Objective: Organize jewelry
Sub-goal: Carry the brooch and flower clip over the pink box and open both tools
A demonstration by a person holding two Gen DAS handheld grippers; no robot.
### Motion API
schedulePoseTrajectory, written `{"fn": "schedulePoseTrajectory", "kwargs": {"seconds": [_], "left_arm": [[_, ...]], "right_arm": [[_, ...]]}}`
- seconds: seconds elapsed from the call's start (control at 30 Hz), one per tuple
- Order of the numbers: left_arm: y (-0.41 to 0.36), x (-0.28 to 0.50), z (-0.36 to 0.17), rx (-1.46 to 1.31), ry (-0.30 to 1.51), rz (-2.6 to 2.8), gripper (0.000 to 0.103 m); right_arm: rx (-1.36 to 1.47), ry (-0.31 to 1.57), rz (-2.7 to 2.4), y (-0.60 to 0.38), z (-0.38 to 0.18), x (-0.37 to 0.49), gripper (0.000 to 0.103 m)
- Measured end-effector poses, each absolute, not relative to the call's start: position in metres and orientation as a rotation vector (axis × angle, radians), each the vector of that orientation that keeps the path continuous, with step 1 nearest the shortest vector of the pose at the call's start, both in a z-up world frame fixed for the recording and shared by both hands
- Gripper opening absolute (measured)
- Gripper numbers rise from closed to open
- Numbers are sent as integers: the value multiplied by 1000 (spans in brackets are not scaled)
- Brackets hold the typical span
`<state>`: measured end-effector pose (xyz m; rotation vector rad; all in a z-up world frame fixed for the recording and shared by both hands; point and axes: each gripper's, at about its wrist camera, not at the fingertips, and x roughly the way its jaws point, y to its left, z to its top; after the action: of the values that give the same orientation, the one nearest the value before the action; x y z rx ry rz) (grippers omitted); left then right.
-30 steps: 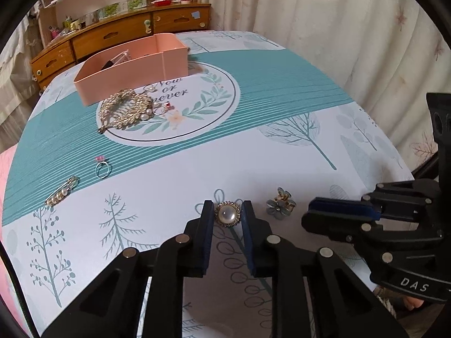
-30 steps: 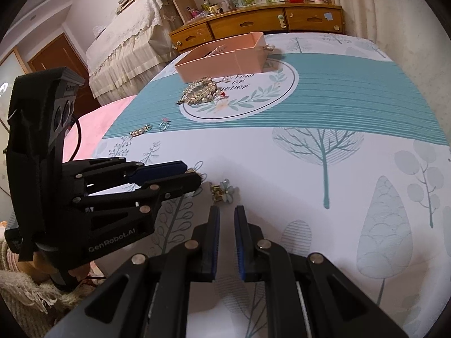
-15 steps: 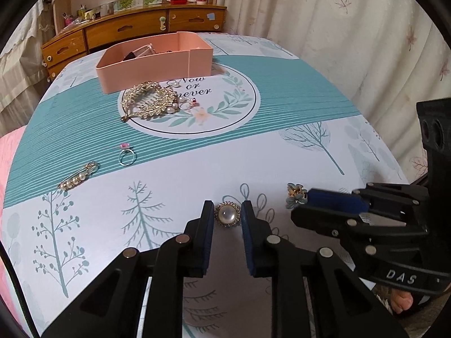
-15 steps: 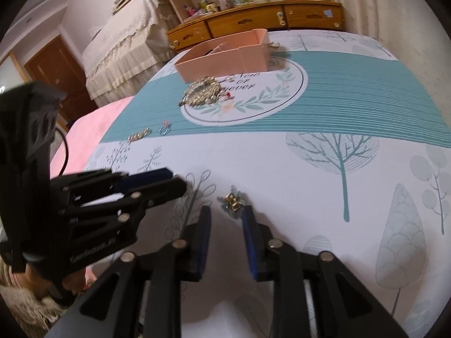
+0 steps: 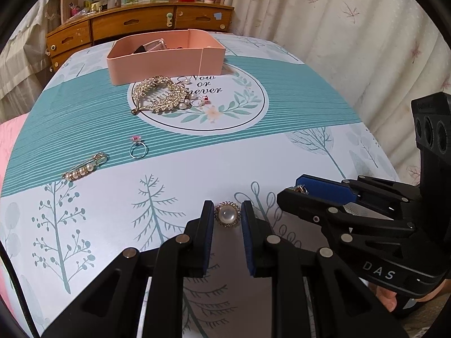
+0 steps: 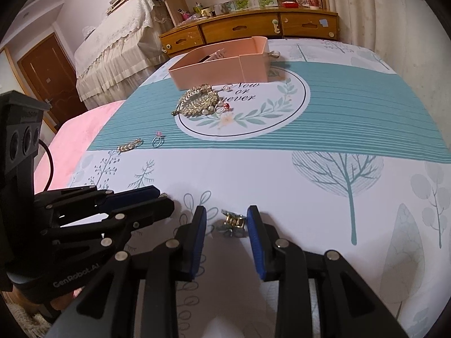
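left tool [image 5: 227, 218]: clamped on pearl brooch [image 5: 227, 214] | right tool [image 6: 225, 221]: jaws just widened, straddling flower clip [image 6: 232, 222] on worktop [image 6: 282, 180], not pressing | risk: clip skids if pads close unevenly | pink box [image 5: 157, 62] far

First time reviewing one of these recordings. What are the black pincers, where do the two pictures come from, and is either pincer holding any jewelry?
They are two hand-held grippers, each with its own camera looking along its fingers. In the left camera's picture, the left gripper pinches a round pearl brooch. In the right camera's picture, the right gripper has just been opening; a small flower clip sits between its fingers, not squeezed. Farther off on the tablecloth lie a gold hair comb, a ring, a pearl pin and a pink box.
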<state>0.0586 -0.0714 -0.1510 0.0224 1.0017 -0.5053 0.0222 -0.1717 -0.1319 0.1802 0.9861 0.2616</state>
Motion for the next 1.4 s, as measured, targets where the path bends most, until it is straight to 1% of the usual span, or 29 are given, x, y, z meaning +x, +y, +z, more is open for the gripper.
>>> {"fn": "schedulePoseTrajectory", "kwargs": {"seconds": [0.03,0.07,0.1,0.33,0.5,0.63,0.9,1.03,1.13,1.2,1.4], "left_arm": [[-71,59,-151,22,1001,-505,17],[-71,58,-150,21,998,-504,17],[-71,58,-149,21,995,-505,17],[-69,58,-144,21,984,-502,17],[-65,67,-132,-16,1001,-523,17],[-60,85,-102,-33,987,-539,17],[-49,144,-12,28,892,-490,17],[-52,181,23,73,850,-448,17],[-55,218,31,67,860,-415,17],[-58,243,25,67,880,-399,17],[-72,298,-35,63,1012,-360,17]], "right_arm": [[175,984,259,-171,-132,23,28],[173,984,261,-171,-132,23,21],[173,984,265,-171,-133,23,20],[148,980,288,-167,-129,20,20],[194,979,333,-172,-110,33,20],[231,937,369,-183,-68,65,20],[238,805,393,-189,31,135,20],[261,786,386,-189,56,178,20],[269,784,352,-189,57,211,20],[298,814,339,-191,44,235,20],[366,973,291,-194,-28,287,20]]}}
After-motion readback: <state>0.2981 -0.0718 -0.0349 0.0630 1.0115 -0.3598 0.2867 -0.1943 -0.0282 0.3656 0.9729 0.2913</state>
